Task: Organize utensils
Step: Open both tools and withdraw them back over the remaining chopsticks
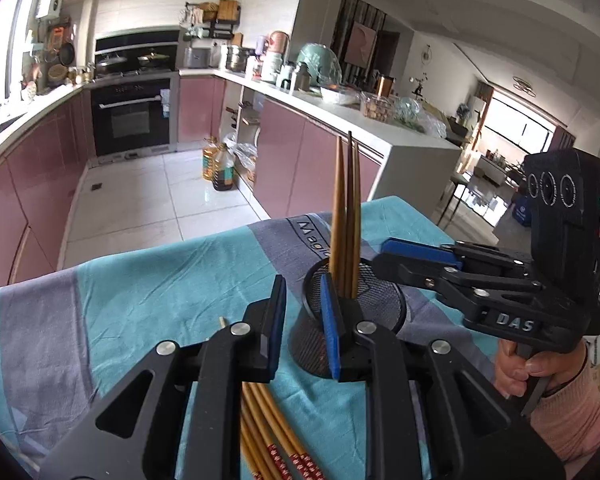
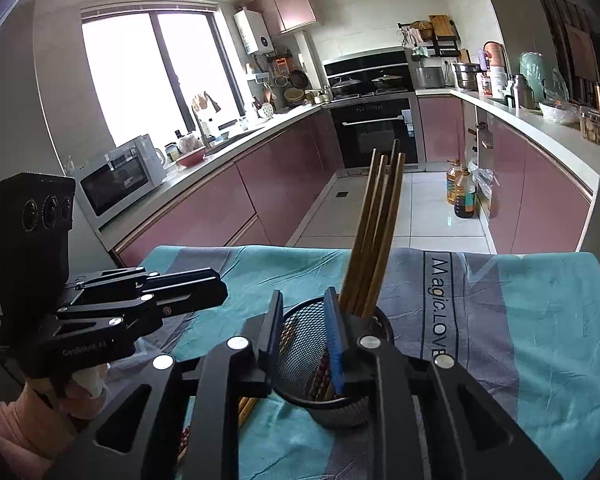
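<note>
A black mesh holder [image 1: 356, 304] stands on the cloth with several brown chopsticks [image 1: 346, 216] upright in it. My left gripper [image 1: 302, 280] is open just before the holder's near left side, with nothing between its blue pads. More loose chopsticks [image 1: 268, 432] lie on the cloth under it. In the right wrist view, my right gripper [image 2: 304, 292] is open close over the near rim of the holder [image 2: 300, 344], beside the standing chopsticks [image 2: 376, 232] and not gripping them. Each gripper shows in the other's view: the right gripper [image 1: 384, 254] and the left gripper [image 2: 220, 288].
The table wears a teal and grey cloth [image 1: 140, 288], and its far edge drops to a tiled floor. Oil bottles [image 1: 220, 168] stand on the floor by pink cabinets. A hand in a pink sleeve [image 1: 540, 376] holds the right gripper's handle.
</note>
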Tool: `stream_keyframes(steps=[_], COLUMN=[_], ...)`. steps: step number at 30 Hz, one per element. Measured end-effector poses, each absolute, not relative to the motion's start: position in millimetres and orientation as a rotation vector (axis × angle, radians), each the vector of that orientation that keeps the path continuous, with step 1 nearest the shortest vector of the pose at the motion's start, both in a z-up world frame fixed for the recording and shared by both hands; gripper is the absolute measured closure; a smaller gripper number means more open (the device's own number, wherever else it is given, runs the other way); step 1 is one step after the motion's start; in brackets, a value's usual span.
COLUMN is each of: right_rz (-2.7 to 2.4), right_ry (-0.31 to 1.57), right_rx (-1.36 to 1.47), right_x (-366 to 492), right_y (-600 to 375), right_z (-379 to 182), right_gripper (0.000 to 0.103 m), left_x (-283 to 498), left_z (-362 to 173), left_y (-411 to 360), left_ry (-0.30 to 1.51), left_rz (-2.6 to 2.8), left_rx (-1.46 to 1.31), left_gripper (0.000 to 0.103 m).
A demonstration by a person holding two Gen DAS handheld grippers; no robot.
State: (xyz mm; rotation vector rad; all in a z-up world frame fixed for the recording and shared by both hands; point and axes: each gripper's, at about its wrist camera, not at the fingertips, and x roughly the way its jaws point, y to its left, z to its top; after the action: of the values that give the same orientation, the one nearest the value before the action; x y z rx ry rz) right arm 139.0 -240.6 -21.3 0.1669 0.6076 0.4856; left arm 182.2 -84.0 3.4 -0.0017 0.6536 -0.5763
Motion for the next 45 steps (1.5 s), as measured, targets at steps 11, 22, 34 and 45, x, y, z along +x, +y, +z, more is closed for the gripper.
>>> stream_keyframes(steps=[11,22,34,45], right_rz=[0.623,0.573,0.517,0.493], right_ry=[0.698,0.872,0.906,0.902], right_rx=[0.12,0.14,0.114,0.074], right_x=[97,110,121,124], right_y=[-195,-163,-153,-146], right_z=[-59,-116,-130,-132], right_gripper=[0.068,0.068,0.075,0.077], left_x=[151,142,143,148], left_z=[-48,-110,-122,-126], left_y=[-27,-16,-29,-38], left_ry=[0.747,0.882,0.911,0.913], left_rz=[-0.472,-0.446,-0.44,-0.431], left_rx=[-0.006,0.002,0.026,0.052], left_gripper=[0.072,0.072,0.073,0.073])
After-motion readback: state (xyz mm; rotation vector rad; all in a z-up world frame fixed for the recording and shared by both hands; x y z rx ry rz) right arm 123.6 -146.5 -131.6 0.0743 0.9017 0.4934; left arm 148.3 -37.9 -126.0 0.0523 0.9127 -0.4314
